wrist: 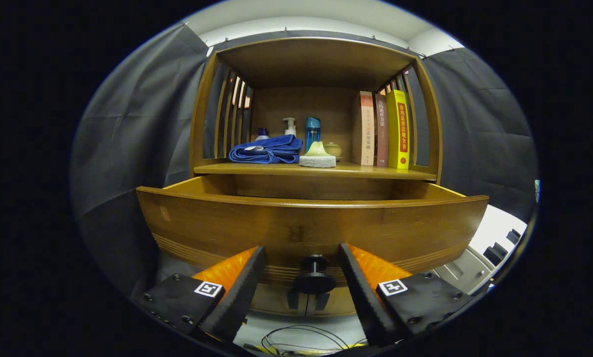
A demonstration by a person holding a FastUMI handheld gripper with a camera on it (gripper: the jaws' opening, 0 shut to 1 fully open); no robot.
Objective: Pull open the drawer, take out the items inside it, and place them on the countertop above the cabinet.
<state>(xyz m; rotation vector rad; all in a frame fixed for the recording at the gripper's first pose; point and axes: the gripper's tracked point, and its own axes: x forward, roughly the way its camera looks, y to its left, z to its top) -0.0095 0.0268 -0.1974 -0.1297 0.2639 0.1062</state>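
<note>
The big brown wooden drawer [306, 225] looks smooth and a little shiny, with fine grooves low on its front. Its small dark round knob [314, 277] looks hard and glossy between the spread gripper [302, 287] fingers. The folded blue towel [266, 149] is soft cloth. The yellow book [398, 130] has a shiny cover.

Gripper [304, 270]: one unit, seen at the lower centre of the frame. Fingers [237, 292]: two, spread apart, angled inward toward each other, tips pointing up-frame. Gap between tips: wide. Contact: neither finger presses on anything. Each finger base carries a square marker tag.
</note>
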